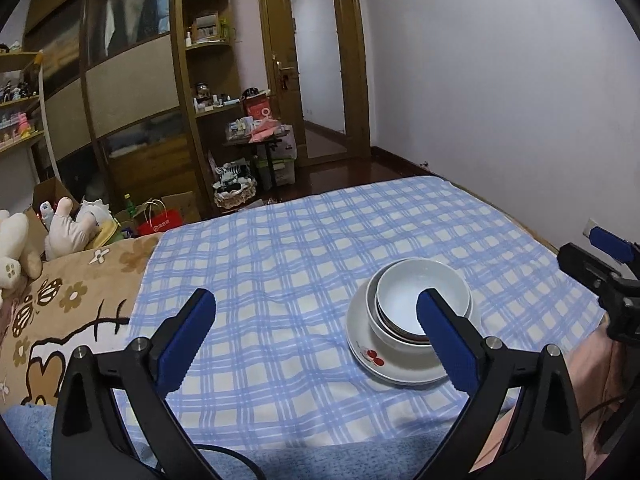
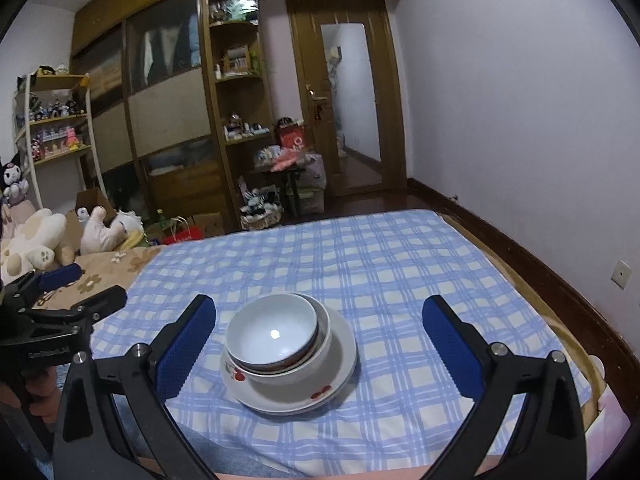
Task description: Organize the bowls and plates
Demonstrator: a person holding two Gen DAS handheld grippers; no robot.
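Note:
A small white bowl [image 1: 408, 296] sits tilted inside a larger white bowl [image 1: 380, 330], and both rest on a white plate with red cherries [image 1: 384, 368] on the blue checked cloth [image 1: 280, 272]. My left gripper [image 1: 316, 340] is open and holds nothing; the stack lies ahead to its right, partly behind the right finger. In the right wrist view the small bowl [image 2: 268, 332] and the plate [image 2: 340, 376] lie ahead between the wide-apart fingers of my right gripper [image 2: 320, 344], which touch neither. Each gripper shows at the edge of the other's view: right gripper [image 1: 596, 254], left gripper [image 2: 80, 286].
A brown flowered blanket [image 1: 60, 312] with plush toys [image 1: 68, 228] lies left of the cloth. The white wall [image 1: 500, 100] runs along the right. Past the bed's far edge stand a wardrobe [image 1: 132, 92], cluttered shelves, bags on the floor and a wooden door [image 1: 316, 72].

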